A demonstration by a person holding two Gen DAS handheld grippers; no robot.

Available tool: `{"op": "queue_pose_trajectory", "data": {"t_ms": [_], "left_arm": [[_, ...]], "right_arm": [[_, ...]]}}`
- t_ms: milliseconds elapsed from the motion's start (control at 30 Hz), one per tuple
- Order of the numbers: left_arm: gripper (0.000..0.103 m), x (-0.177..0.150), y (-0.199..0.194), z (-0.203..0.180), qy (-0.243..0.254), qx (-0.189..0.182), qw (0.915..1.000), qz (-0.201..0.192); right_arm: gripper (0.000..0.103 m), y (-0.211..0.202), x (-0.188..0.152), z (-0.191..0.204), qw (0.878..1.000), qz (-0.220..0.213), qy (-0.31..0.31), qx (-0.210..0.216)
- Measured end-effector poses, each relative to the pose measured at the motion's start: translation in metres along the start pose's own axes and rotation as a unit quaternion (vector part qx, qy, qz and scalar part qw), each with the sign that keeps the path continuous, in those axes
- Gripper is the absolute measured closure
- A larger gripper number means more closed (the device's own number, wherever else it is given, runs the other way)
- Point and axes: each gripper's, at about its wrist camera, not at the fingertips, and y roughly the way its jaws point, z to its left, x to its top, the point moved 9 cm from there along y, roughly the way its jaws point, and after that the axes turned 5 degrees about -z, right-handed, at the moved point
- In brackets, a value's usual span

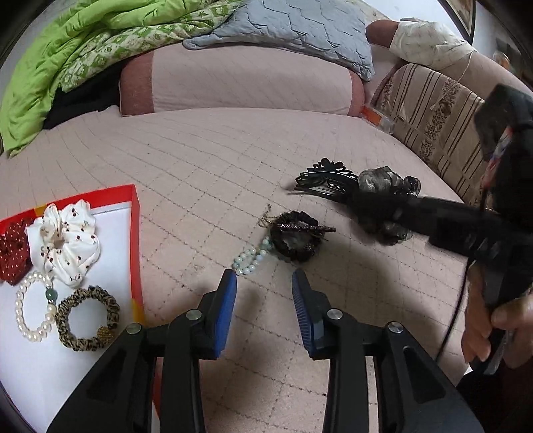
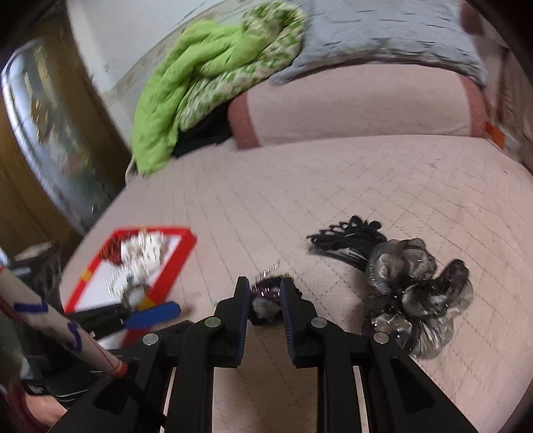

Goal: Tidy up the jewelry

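Observation:
A red-rimmed tray (image 1: 135,233) at the left holds a white scrunchie (image 1: 71,239), a red scrunchie (image 1: 11,251), a pearl bracelet (image 1: 31,309) and a leopard scrunchie (image 1: 86,319). On the pink bed lie a pale bead bracelet (image 1: 250,261), a dark sparkly scrunchie (image 1: 296,239), a black hair comb (image 1: 326,181) and a grey-black scrunchie (image 1: 383,186). My left gripper (image 1: 265,283) is open just before the bead bracelet. My right gripper (image 2: 265,293) is open, its fingers either side of the dark scrunchie (image 2: 266,296). The grey-black scrunchie (image 2: 416,293) lies to its right.
A pink bolster (image 1: 233,83), a green quilt (image 1: 66,66) and a grey pillow (image 1: 299,30) lie at the back of the bed. A striped cushion (image 1: 433,120) stands at the right. A wooden cabinet (image 2: 40,133) stands left of the bed.

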Motion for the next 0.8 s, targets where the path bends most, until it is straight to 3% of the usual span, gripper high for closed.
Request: {"op": "queue_pose_trajectory", "data": {"t_ms": [133, 367, 467, 700, 800], "left_arm": [[0.068, 0.006, -0.003, 0.014, -0.021, 0.007, 0.9997, -0.005], [0.068, 0.008, -0.006, 0.024, -0.025, 0.009, 0.9997, -0.002], [0.068, 0.009, -0.007, 0.023, -0.025, 0.002, 0.9997, -0.002], [0.067, 0.01, -0.008, 0.022, -0.025, -0.003, 0.9997, -0.002], [0.067, 0.011, -0.009, 0.02, -0.027, -0.007, 0.9996, -0.004]], "right_arm": [[0.082, 0.02, -0.013, 0.007, 0.998, 0.035, -0.048, 0.005], [0.082, 0.052, -0.02, 0.014, 0.99, 0.065, -0.127, -0.023], [0.076, 0.062, -0.025, 0.013, 0.983, 0.079, -0.158, -0.041], [0.078, 0.074, -0.032, 0.007, 0.971, 0.096, -0.198, -0.092], [0.086, 0.064, -0.023, 0.008, 0.979, 0.082, -0.173, -0.078]]}}
